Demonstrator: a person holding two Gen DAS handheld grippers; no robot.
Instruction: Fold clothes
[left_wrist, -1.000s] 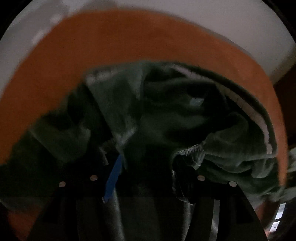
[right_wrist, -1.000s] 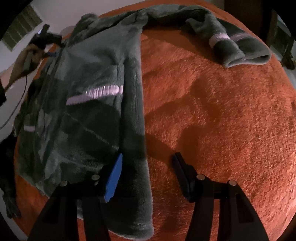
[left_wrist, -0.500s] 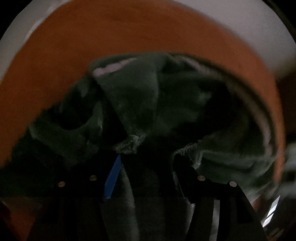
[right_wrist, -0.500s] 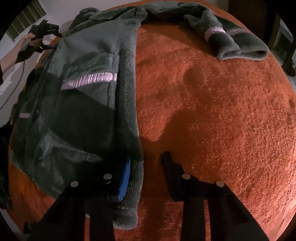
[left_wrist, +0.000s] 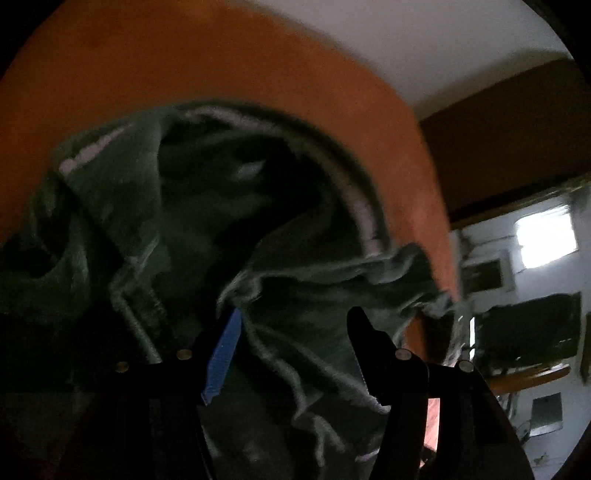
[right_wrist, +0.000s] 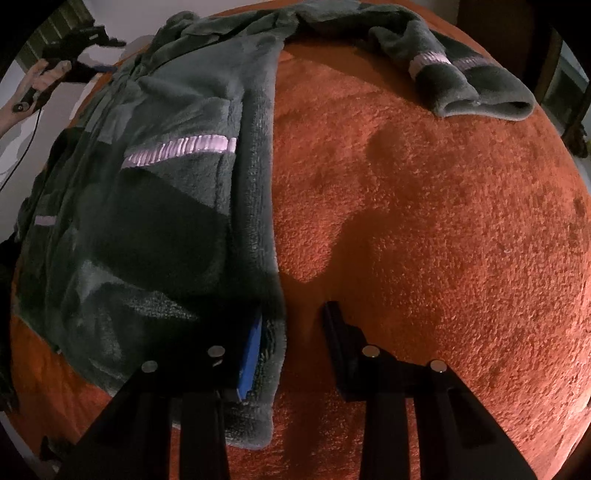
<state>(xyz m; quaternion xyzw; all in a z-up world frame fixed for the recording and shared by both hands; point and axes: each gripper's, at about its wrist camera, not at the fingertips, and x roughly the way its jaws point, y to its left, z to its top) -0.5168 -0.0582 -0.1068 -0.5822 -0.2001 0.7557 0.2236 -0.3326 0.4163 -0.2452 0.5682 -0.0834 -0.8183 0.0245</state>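
An orange carpet (right_wrist: 424, 221) is carrying everything in front of me. A green fleece garment (right_wrist: 166, 206) is lying spread across its left part, one sleeve (right_wrist: 476, 81) stretching onto the bare pile at top right.

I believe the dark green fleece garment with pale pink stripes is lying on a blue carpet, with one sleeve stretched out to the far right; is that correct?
Not quite: the carpet is orange-red, not blue, as the right wrist view shows. The rest holds: the dark green fleece garment has pale pink stripes, and one sleeve stretches out to the far right.
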